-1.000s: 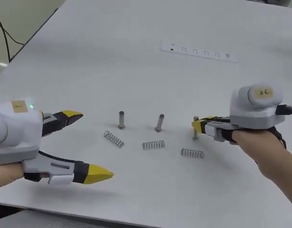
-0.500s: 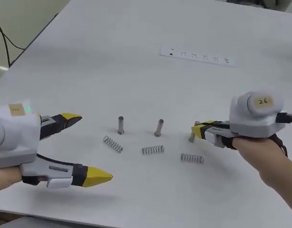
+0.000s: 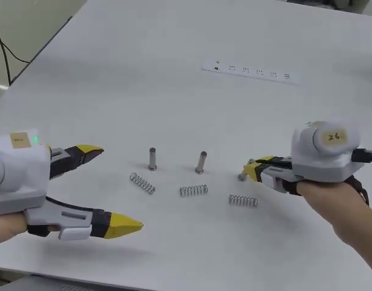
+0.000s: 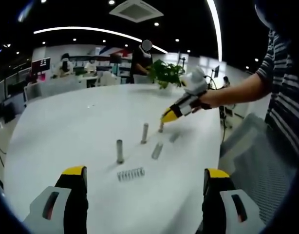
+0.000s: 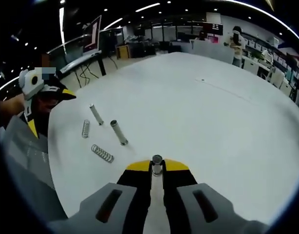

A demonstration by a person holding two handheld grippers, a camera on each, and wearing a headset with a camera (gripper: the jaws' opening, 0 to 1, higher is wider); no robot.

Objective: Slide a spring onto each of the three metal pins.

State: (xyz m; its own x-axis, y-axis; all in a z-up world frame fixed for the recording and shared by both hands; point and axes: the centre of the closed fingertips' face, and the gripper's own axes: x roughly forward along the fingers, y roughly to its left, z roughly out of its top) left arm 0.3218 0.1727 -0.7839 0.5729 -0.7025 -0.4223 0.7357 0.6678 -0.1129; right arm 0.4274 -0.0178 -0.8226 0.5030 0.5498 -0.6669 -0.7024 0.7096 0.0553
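No spring is on a pin yet, so this reads as the opening step: getting hold of the first pin.

The right gripper (image 3: 252, 171) has its jaws drawn in almost to touching, nipped on the right-hand pin (image 3: 243, 174). In the right gripper view the pin's round head (image 5: 157, 159) pokes up just beyond the yellow tips, squarely in the slit between them. From the head view this pin looks tilted, not upright. Its foot is too small to judge, so it may or may not be touching the table (image 3: 174, 91).

The left gripper (image 3: 110, 188) hangs near the table's near-left corner with its jaws spread wide and nothing between them. The left-hand spring (image 3: 142, 183) lies nearest, ahead of the open jaws and well apart from them.

All the parts sit in the near half of the table:
- The left-hand pin (image 3: 152, 159) and middle pin (image 3: 201, 162) stand upright in a row.
- One spring lies flat on the near-edge side of each pin. The middle spring (image 3: 194, 191) is by the middle pin, and the right-hand spring (image 3: 243, 200) is just beside the right gripper's tips.
- A power strip (image 3: 249, 70) lies toward the far edge.

The next move probably calls for the left gripper to close on a spring and bring its open end in line with the held pin's head. That needs the pin kept steady and a light pinch — a hard one could squash the coils or flick the spring away.
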